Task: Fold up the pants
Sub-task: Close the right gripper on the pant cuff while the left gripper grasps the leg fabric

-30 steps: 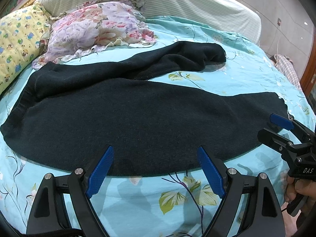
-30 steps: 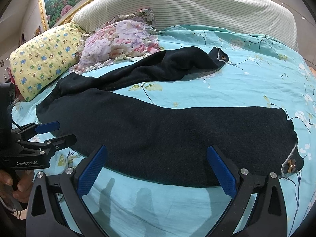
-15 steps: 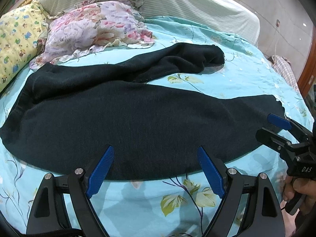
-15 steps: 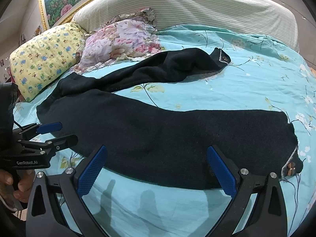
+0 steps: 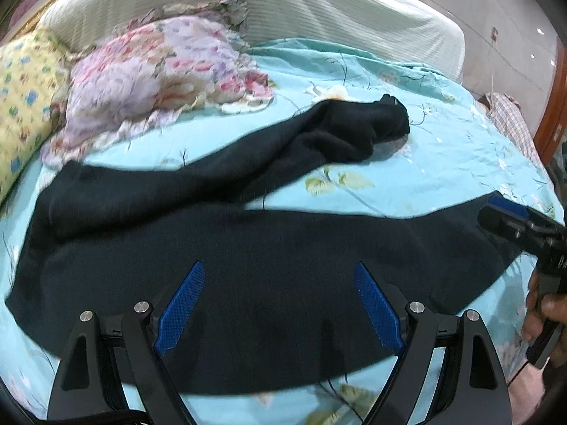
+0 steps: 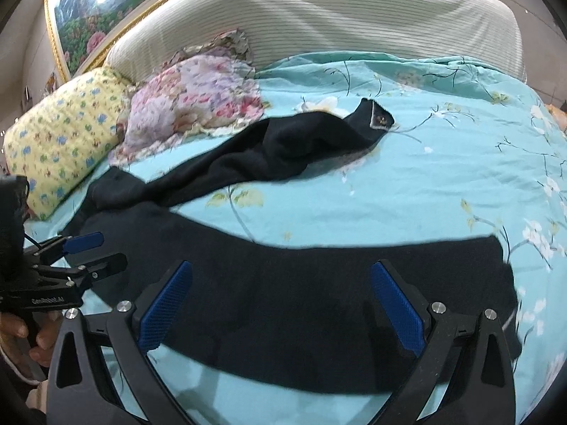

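Black pants [image 5: 269,258] lie spread on the turquoise bedspread, waist at the left, one leg across the front, the other leg [image 5: 340,131] angled up to the back right. They also show in the right wrist view [image 6: 283,294]. My left gripper [image 5: 280,301] is open and empty, over the near leg's waist half. My right gripper [image 6: 280,304] is open and empty, over the near leg toward its cuff [image 6: 503,283]. Each gripper shows in the other's view: right gripper [image 5: 510,216], left gripper [image 6: 88,251].
A flowered pillow [image 5: 156,81] and a yellow patterned pillow [image 5: 21,106] lie at the head of the bed [image 5: 443,163] on the left. A striped padded headboard [image 6: 319,17] runs behind. A framed painting [image 6: 88,17] hangs on the wall.
Both grippers have moved forward and lower over the near leg, so the pants now fill the space between their fingers. The pants have not moved.
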Demonstrator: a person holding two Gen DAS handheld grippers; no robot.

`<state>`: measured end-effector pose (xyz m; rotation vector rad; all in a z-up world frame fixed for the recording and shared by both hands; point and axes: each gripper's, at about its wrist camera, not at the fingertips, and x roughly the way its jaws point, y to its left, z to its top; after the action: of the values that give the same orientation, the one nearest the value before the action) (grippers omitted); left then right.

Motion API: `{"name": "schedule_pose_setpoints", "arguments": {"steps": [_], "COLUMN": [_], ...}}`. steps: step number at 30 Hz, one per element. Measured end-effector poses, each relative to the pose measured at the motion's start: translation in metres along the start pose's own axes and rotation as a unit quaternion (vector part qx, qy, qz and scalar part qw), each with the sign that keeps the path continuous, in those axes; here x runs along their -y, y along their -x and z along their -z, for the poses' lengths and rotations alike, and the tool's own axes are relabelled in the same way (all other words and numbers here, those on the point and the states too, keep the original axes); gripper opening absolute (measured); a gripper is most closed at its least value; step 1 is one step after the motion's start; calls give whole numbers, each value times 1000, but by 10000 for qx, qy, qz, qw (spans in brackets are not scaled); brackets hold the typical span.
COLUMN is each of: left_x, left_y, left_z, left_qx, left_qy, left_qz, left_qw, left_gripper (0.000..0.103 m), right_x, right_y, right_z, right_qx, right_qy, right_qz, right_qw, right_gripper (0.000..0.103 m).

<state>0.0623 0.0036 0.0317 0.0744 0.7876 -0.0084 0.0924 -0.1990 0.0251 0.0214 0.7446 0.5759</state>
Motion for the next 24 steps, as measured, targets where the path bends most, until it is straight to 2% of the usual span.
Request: {"name": "schedule_pose_setpoints", "arguments": {"steps": [7,11,15,20,24], "left_x": [0,0,0,6,6], "left_y": [-17,-29,-50,-76,-104], "left_z": [-39,-63,-87,-114,-133], "left_qx": [-18,-12,-109,-198,-379], "left_qy": [-214,-271,-381,-631,-697], "left_qz": [134,287,417,626,808], "left_qw": [9997,9992,9983,9958,9936], "left_gripper": [87,87,87,87,87], "right_x": [30,58,78,104,118], "right_y": [-15,-32,-45,-68,-88], "right_z": [-38,-57,-75,-96,-110], "right_qx": [0,-67,-61,-183,-260], "right_qy": [-526,-1207,-1507,-1911,-2116], "right_qz": [-142,-391,-418,-575,-607], "right_qw": [9985,9919,9877,9797,9751], "right_gripper": [101,101,99,82,77]}}
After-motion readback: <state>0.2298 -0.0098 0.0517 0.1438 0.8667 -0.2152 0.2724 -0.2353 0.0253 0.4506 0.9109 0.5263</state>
